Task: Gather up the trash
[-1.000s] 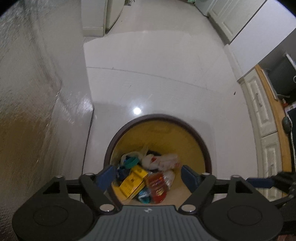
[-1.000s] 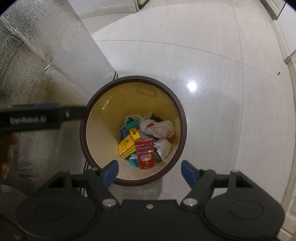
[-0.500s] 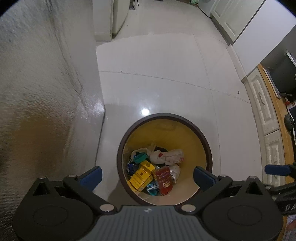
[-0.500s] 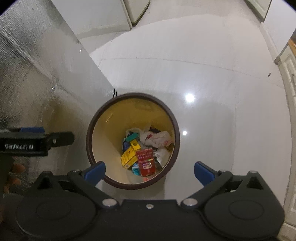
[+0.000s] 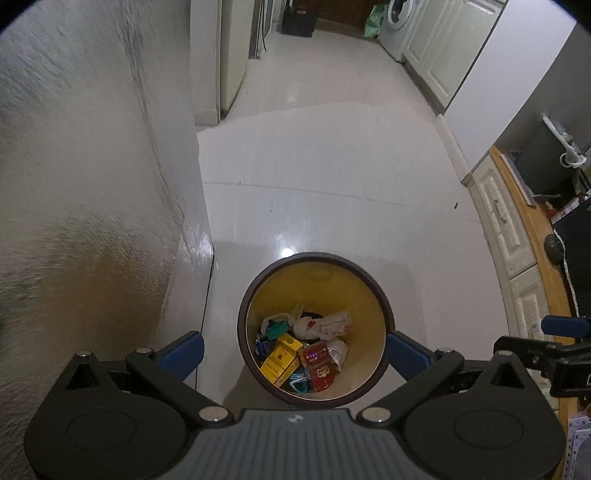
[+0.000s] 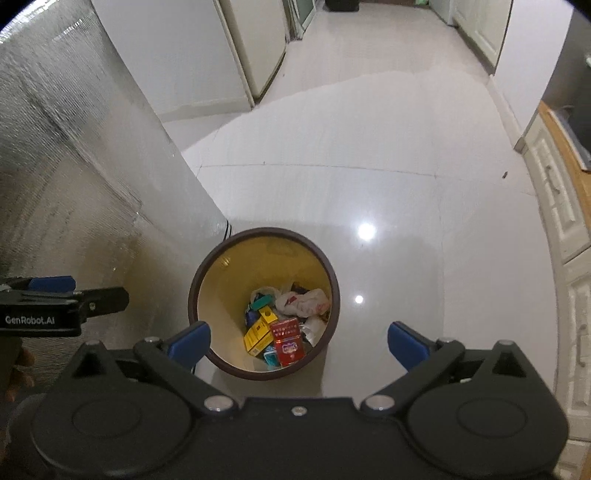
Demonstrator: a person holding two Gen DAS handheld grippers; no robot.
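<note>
A round bin with a dark brown rim (image 5: 258, 280) (image 6: 207, 258) and yellow inside stands on the floor below both grippers. In it lie a red packet (image 5: 319, 369) (image 6: 288, 341), a yellow box (image 5: 280, 360) (image 6: 256, 334), a crumpled white bag (image 5: 325, 325) (image 6: 303, 301) and other scraps. My left gripper (image 5: 293, 350) is open and empty, high above the bin. My right gripper (image 6: 299, 339) is open and empty, also high above it. The left gripper shows at the left edge of the right wrist view (image 6: 55, 306).
A silvery textured wall or cabinet side (image 5: 92, 184) (image 6: 74, 166) stands close on the left of the bin. White cabinets with a wooden counter (image 5: 517, 236) run along the right. Glossy white tile floor (image 5: 332, 166) stretches ahead to a washing machine (image 5: 395, 26).
Both grippers have risen away from the bin, which looks smaller now. Both sets of fingers have opened wider.
</note>
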